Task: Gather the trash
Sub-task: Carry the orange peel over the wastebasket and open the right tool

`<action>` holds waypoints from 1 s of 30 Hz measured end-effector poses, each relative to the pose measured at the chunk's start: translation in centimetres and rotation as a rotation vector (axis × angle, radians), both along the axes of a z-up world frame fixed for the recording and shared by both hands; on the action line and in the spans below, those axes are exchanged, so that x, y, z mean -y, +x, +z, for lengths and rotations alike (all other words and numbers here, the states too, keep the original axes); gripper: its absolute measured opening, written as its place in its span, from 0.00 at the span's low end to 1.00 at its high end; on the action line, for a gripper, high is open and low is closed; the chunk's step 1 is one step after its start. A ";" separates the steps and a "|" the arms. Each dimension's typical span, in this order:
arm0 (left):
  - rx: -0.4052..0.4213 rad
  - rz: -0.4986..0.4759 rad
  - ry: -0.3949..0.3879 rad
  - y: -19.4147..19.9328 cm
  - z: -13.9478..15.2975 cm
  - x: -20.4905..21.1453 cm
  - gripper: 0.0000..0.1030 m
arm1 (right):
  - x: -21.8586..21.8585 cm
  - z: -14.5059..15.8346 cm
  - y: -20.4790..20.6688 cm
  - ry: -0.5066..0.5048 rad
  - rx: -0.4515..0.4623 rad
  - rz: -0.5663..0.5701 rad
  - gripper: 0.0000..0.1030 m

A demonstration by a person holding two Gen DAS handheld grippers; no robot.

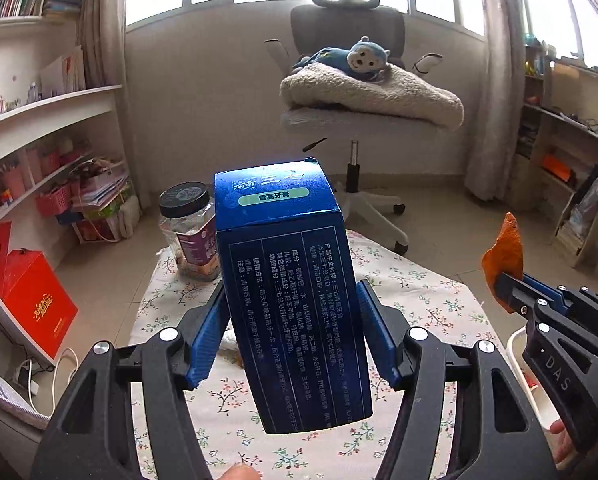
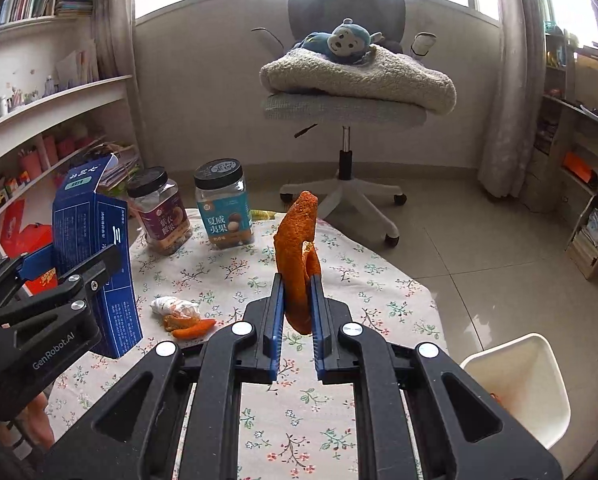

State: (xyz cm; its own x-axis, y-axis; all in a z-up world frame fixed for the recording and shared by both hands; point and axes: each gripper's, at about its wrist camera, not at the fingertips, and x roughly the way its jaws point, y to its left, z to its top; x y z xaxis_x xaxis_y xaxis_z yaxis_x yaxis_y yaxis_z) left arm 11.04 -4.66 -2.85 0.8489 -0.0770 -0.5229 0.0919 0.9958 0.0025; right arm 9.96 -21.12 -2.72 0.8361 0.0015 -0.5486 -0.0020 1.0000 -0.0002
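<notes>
left gripper (image 1: 293, 320): clamped on blue carton (image 1: 291, 300), held above floral table (image 1: 419, 300) | right gripper (image 2: 295, 320): narrow, pinching orange peel (image 2: 299, 248) above table | peel scraps and wad (image 2: 181, 314): on table, beside carton | white bin (image 2: 531, 384): right of table

Two nut jars (image 2: 195, 208), office chair (image 2: 347, 60)

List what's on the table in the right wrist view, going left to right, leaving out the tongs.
Blue box → purple-label jar → teal-label jar → orange peel; the box and peel are held above the cloth, not resting on it.
</notes>
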 end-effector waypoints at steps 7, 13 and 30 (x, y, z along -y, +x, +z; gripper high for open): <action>0.001 -0.082 -0.026 -0.6 0.4 5.4 0.60 | 7.0 0.4 -2.6 -0.010 0.008 -0.159 0.11; -0.008 -0.170 -0.024 -1.2 0.0 11.0 0.60 | 14.2 -0.1 -4.4 0.010 -0.015 -0.334 0.14; -0.155 -0.434 -0.056 -2.0 -3.2 26.9 0.61 | 27.1 3.0 -12.9 0.072 0.175 -0.793 0.93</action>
State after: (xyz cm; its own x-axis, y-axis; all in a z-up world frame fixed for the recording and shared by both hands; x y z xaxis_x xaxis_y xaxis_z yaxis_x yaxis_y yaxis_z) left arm 9.00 -31.51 -6.01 0.6439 -0.4398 -0.6260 0.4954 0.8632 -0.0969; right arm -2.90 -48.26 0.23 0.6769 -0.5966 -0.4312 0.7008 0.7015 0.1295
